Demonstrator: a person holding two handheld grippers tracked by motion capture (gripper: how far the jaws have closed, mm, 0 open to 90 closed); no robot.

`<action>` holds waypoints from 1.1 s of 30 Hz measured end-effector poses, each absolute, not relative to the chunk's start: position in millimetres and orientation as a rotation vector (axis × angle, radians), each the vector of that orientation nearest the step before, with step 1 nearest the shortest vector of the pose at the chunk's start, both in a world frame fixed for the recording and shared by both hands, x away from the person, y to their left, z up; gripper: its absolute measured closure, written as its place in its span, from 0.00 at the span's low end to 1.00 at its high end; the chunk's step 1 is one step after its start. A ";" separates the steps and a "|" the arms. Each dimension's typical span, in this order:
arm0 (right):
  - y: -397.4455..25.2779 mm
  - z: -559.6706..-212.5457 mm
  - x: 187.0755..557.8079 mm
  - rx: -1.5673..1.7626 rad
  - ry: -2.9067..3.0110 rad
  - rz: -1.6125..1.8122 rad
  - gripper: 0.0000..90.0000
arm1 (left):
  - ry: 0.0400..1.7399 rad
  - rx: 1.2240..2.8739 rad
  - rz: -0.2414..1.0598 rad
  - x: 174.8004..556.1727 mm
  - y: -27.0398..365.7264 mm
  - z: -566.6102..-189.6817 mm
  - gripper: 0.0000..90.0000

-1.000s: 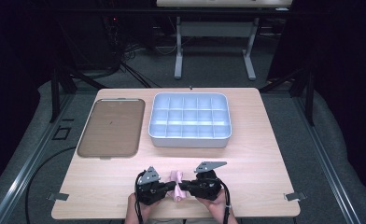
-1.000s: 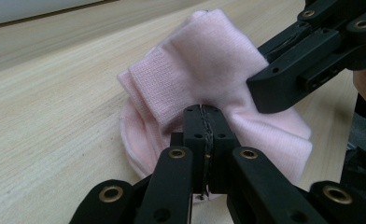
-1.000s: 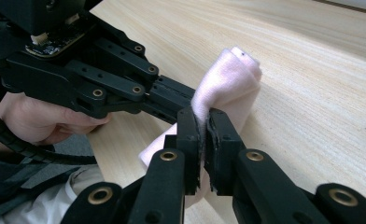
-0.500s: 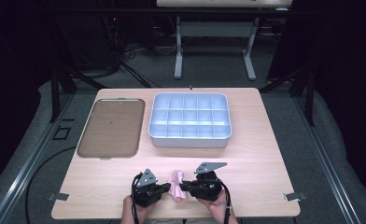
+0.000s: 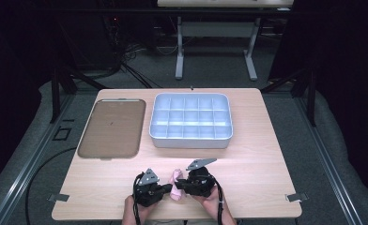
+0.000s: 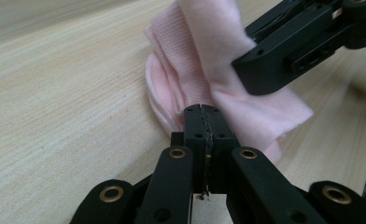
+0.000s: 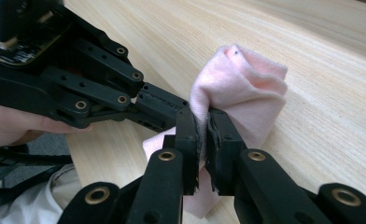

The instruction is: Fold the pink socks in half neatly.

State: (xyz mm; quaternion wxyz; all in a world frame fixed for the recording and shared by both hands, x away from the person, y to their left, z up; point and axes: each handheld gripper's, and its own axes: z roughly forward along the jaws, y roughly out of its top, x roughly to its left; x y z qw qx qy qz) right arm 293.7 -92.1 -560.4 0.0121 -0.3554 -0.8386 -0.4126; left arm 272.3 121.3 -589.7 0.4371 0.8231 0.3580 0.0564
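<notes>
A small pink cloth (image 5: 174, 185) lies bunched and folded on the wooden table near its front edge. Both grippers meet at it. My left gripper (image 5: 167, 189) comes from the left; in the left gripper view its jaws are closed (image 6: 204, 116) on the cloth's (image 6: 190, 60) near edge. From the right, my right gripper (image 5: 179, 186) pinches a fold of the cloth (image 7: 244, 86) between its jaws (image 7: 202, 122). In the right gripper view, the left gripper's tip (image 7: 165, 108) touches the same cloth just to the left. A hand holds each gripper.
A flat brown tray (image 5: 111, 127) lies at the back left. A white box (image 5: 190, 142) divided into several empty compartments stands at the back centre. Bare wood stretches to either side of the grippers, and the table's front edge is close behind the hands.
Hardly anything. Both grippers stay pinched on the pink cloth at the same spot; the left one has shifted a trifle towards the front edge.
</notes>
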 end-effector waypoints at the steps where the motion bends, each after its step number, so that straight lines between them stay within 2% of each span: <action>1: -90.4 -561.1 294.4 -1.105 -2.626 -1.267 0.93 | 0.891 2.047 0.142 272.0 121.2 -589.7 0.99; 9: -82.8 -566.3 298.4 -1.107 -2.648 -1.233 0.92 | 0.939 2.047 0.173 272.4 137.5 -587.5 0.98; 14: -78.7 -565.6 299.8 -1.100 -2.678 -1.192 0.93 | 0.922 2.008 0.220 273.2 147.4 -568.3 0.98; 22: -76.5 -565.1 300.8 -1.099 -2.687 -1.167 0.93 | 0.758 2.034 0.218 289.0 116.8 -539.9 0.98; 26: -76.7 -565.6 299.6 -1.107 -2.690 -1.175 0.93 | 0.732 2.084 0.204 299.9 101.9 -545.1 0.98; 33: -77.8 -567.7 298.1 -1.124 -2.669 -1.211 0.93 | 0.748 2.137 0.196 309.4 98.6 -558.8 0.99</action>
